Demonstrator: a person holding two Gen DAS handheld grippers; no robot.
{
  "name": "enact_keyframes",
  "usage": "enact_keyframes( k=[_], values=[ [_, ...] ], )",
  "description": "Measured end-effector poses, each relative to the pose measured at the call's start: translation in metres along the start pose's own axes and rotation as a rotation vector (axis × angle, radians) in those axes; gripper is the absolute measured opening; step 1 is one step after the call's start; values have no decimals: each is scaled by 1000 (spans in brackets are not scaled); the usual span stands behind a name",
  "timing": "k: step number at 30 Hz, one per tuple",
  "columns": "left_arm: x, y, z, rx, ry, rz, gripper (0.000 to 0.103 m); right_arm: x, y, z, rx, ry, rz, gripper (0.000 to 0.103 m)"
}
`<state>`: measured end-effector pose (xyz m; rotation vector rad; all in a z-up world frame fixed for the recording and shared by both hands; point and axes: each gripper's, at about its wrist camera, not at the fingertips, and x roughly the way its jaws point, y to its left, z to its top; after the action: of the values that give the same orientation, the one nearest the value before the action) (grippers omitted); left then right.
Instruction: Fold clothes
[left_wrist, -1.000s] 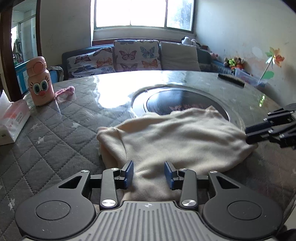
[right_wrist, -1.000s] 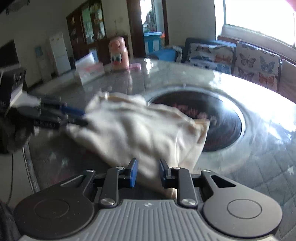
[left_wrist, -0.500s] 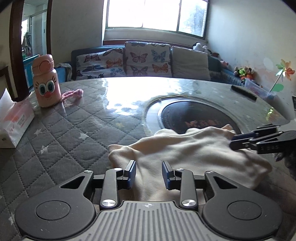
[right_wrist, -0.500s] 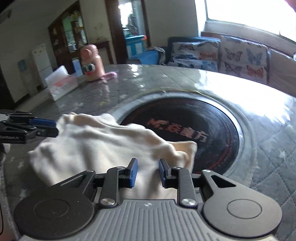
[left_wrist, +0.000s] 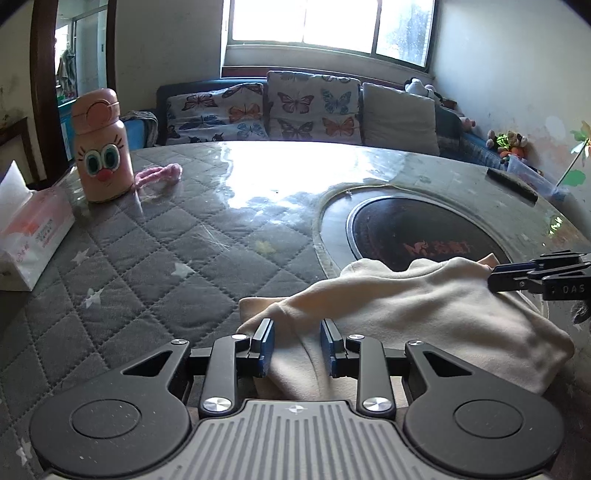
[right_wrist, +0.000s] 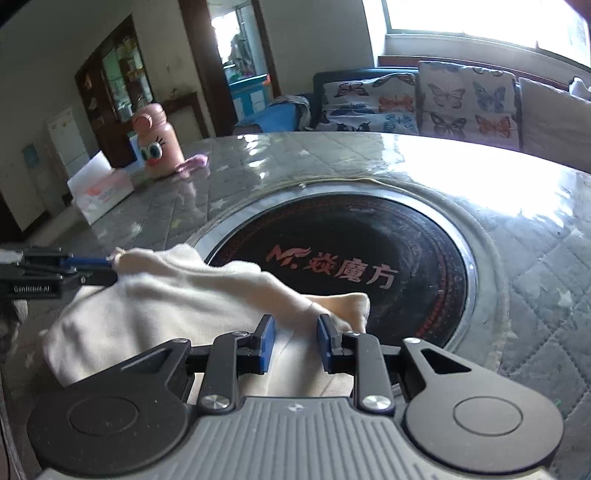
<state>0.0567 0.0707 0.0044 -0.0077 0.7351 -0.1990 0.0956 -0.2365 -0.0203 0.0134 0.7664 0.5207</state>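
- The cream garment (left_wrist: 424, 317) lies bunched at the near edge of the round counter (left_wrist: 184, 251), one end lapping onto the dark inset hob (right_wrist: 369, 258) at its centre.
- Left claw (left_wrist: 297, 345): blue pads parted, fabric running up between them; pads look clear of the cloth on both sides, so a grip isn't evident.
- Right claw (right_wrist: 293, 341): same picture, pads apart with a fold of cloth sitting in the gap, not visibly pinched.
- From the left camera, the right claw shows at the right edge, tips at the garment's far corner; from the right camera, the left claw's tips meet the opposite corner.
- Over on the far left of the counter: a pink cartoon-face bottle (left_wrist: 101, 147), upright, with a pink fuzzy strap (left_wrist: 159, 173) just beside it.
- A tissue box (left_wrist: 31, 236) sits near the bottle, toward the counter's edge.
- Behind the counter, a sofa with butterfly cushions (left_wrist: 295, 110) under the bright window.
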Motion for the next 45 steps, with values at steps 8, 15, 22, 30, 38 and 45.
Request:
enact_keyframes(
  k=[8, 15, 22, 30, 38, 45],
  values=[
    [-28, 3, -9, -52, -26, 13, 36, -17, -12, -5, 49, -12, -46, 38],
    [-36, 12, -20, -141, 7, 13, 43, -14, -18, -14, 102, 11, -32, 38],
    [-25, 12, -22, -186, 53, -8, 42, -10, -12, -16, 106, 11, -31, 35],
    [-19, 12, -22, -227, 81, -48, 32, -8, -10, -12, 120, 18, -29, 14],
    [-34, 11, -15, -238, 13, -56, 15, -20, 2, 0, 102, -38, -17, 10],
    [-65, 24, 6, -222, -97, -19, 14, -26, 31, 39, 10, -112, 18, 9]
  ],
)
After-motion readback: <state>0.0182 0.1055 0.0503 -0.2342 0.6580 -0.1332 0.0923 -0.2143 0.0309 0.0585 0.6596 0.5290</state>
